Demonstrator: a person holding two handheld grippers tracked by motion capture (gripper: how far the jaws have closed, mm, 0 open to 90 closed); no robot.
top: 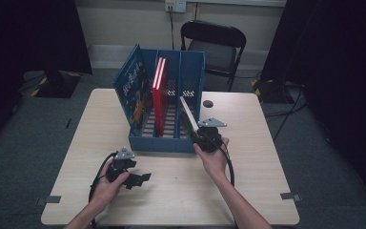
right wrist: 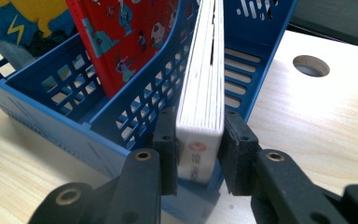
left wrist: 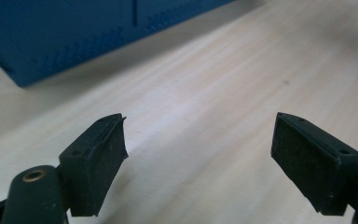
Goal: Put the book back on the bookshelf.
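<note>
Pale wooden table [top: 248,181], dark room, black chair [top: 214,45] behind | right gripper [right wrist: 198,154] clamps white book [right wrist: 205,93] over blue file rack [top: 140,140], rightmost slot | red book [top: 159,95] upright in middle slot | left gripper [left wrist: 198,161] wide apart, nothing between, above bare tabletop

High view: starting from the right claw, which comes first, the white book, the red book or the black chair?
1. White thick-paged book, clamped in the right claw, rightmost slot.
2. Red upright book, middle slot, leftward.
3. Black folding chair, behind the table.
</note>
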